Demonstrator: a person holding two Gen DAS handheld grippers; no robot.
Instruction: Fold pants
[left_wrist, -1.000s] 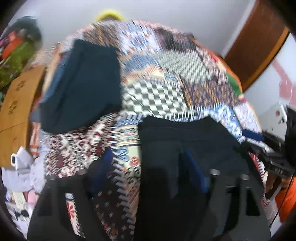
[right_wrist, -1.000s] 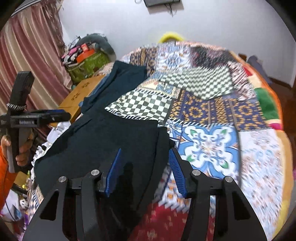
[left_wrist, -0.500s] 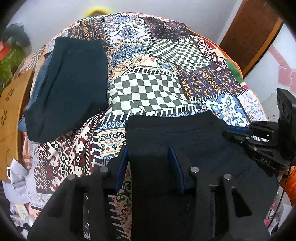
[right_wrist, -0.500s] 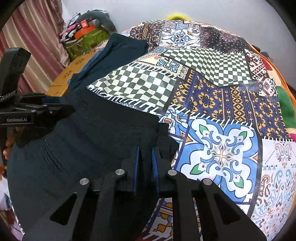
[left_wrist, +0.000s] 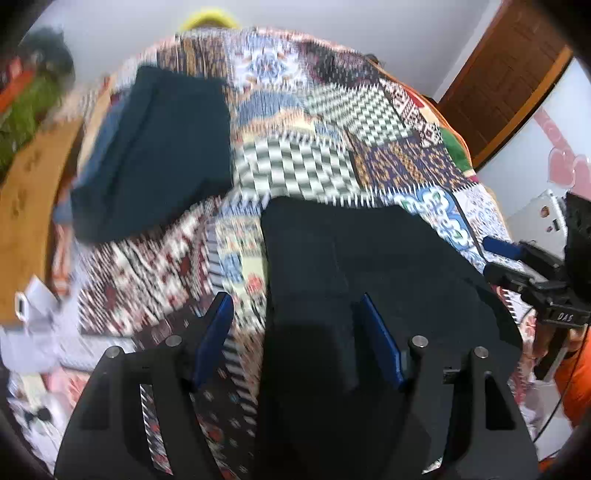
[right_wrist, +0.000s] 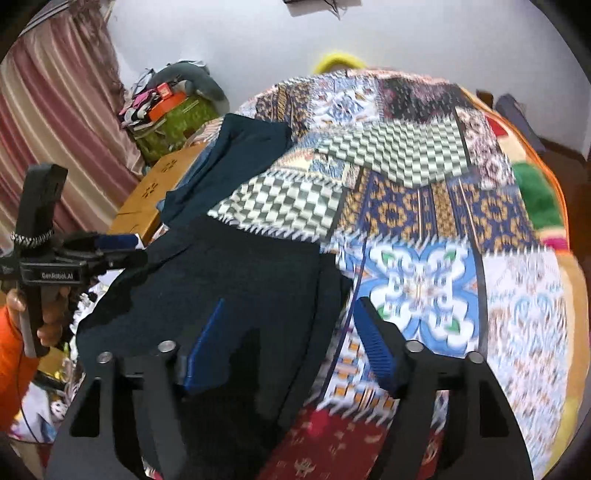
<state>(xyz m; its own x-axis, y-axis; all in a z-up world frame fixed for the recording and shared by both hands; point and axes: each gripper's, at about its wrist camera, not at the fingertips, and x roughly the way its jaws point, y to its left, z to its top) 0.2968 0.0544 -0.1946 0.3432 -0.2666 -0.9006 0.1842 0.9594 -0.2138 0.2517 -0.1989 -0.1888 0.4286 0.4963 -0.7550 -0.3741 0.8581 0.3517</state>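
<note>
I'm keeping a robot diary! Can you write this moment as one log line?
step: fold pants | left gripper: open, just opened | right gripper: open, just opened | black pants: released, flat on patchwork bedspread

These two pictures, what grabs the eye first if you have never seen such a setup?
The loud patchwork bedspread fills both views. Dark pants lie folded on its near side, with a second dark garment further back on the left. In front, each tool's blue pads stand open over the pants' edges, the left tool and the right tool having just spread their jaws.
</note>
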